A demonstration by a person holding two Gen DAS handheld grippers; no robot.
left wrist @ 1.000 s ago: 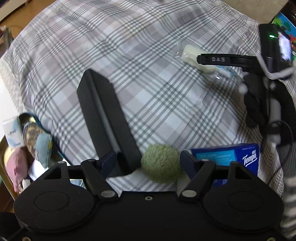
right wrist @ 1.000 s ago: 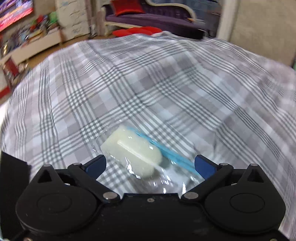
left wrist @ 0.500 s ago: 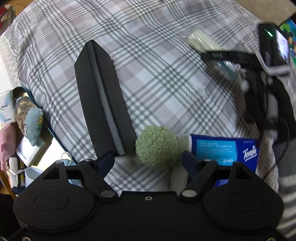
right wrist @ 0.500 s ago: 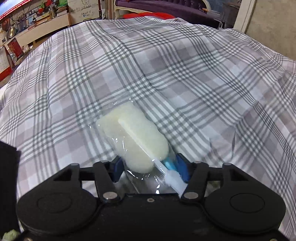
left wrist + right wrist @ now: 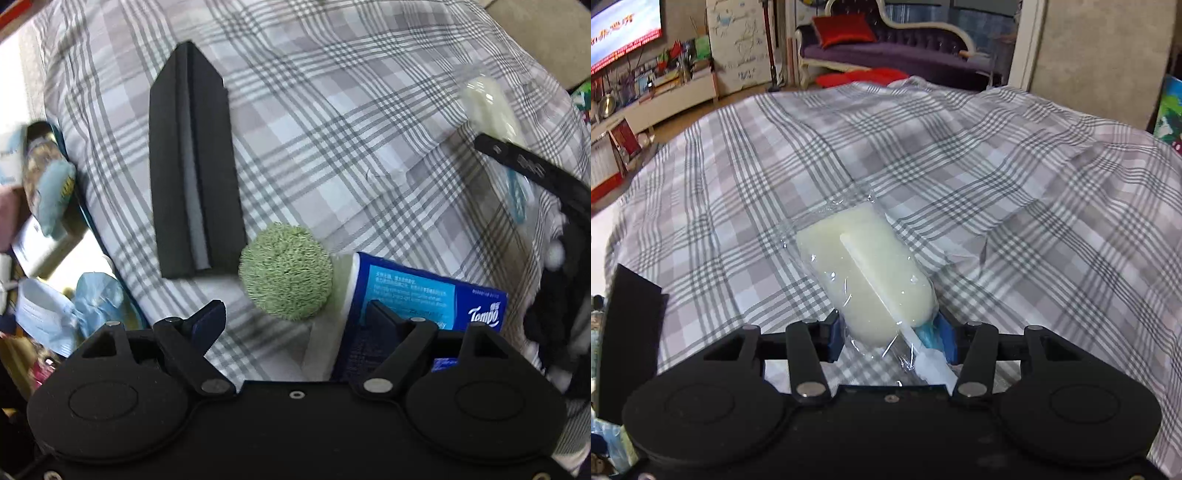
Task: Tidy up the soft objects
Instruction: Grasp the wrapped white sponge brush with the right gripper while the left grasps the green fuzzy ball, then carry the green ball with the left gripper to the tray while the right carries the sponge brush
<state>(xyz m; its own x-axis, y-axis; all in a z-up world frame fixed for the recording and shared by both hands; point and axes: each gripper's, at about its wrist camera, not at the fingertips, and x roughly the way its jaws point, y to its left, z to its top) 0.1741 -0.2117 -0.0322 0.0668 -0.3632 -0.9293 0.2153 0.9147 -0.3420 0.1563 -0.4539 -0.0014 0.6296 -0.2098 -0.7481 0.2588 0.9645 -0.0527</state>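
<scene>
The right tongs (image 5: 892,338) have just been closing and now pinch the near end of a plastic-wrapped cream sponge brush (image 5: 866,273), which juts forward from them over the plaid bedspread (image 5: 1015,192). The left tongs (image 5: 293,317) have been opening and stand wide, gripping nothing; a green fuzzy ball (image 5: 285,271) lies just ahead between their tips, touching a blue Tempo tissue pack (image 5: 417,295) by the right tip. A black folded foam piece (image 5: 194,177) lies farther ahead, left.
</scene>
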